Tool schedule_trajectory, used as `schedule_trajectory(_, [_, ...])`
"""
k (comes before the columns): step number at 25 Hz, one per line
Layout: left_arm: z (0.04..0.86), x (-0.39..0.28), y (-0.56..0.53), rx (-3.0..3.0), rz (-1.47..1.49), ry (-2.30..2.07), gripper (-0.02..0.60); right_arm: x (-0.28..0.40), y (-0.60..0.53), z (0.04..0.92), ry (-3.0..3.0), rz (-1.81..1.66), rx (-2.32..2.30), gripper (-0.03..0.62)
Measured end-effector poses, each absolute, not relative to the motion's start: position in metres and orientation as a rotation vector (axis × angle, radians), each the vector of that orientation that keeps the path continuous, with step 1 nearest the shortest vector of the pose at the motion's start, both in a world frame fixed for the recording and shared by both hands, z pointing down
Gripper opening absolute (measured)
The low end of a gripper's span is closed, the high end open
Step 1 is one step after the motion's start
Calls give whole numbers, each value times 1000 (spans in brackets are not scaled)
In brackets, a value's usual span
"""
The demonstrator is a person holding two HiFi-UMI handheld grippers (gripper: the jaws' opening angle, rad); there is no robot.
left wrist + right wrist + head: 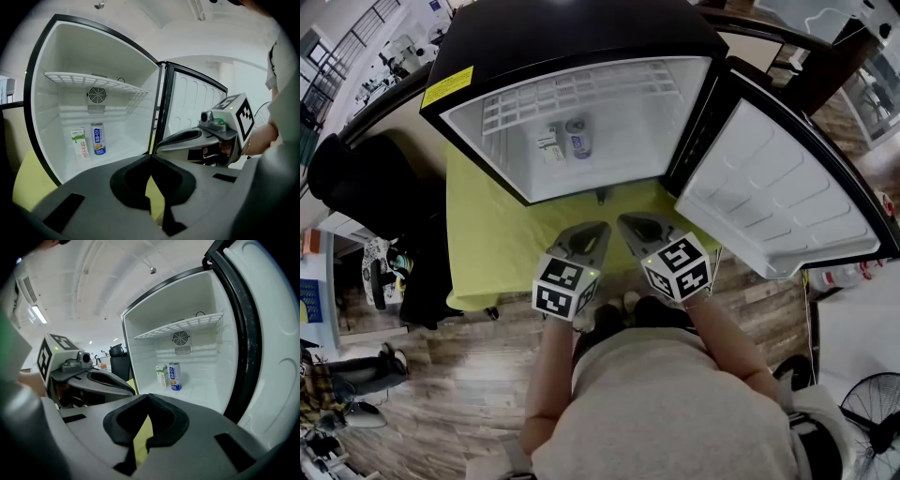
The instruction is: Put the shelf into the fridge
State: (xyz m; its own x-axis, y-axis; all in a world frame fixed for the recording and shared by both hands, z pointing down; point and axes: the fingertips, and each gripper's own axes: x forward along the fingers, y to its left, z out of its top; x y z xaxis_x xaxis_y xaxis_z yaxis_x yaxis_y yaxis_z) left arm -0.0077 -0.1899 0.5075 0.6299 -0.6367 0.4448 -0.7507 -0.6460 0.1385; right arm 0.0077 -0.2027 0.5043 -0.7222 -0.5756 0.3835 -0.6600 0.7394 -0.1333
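Note:
The white wire shelf sits level high inside the open black fridge; it also shows in the left gripper view and the right gripper view. On the fridge floor below it stand a milk carton and a blue can. My left gripper and right gripper hover side by side just in front of the fridge's lower edge. Both are shut, tips nearly touching each other, with nothing between the jaws. The left gripper and the right gripper both point at the fridge opening.
The fridge door stands swung wide to the right. The fridge rests on a table with a yellow-green cloth. A black chair is at the left and a fan at the lower right, on a wooden floor.

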Motion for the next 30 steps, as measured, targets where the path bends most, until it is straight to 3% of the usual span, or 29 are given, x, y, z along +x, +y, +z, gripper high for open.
schedule_trajectory(30, [516, -6, -190, 2490, 483, -1082, 12, 9, -201, 509, -2609, 378, 932, 12])
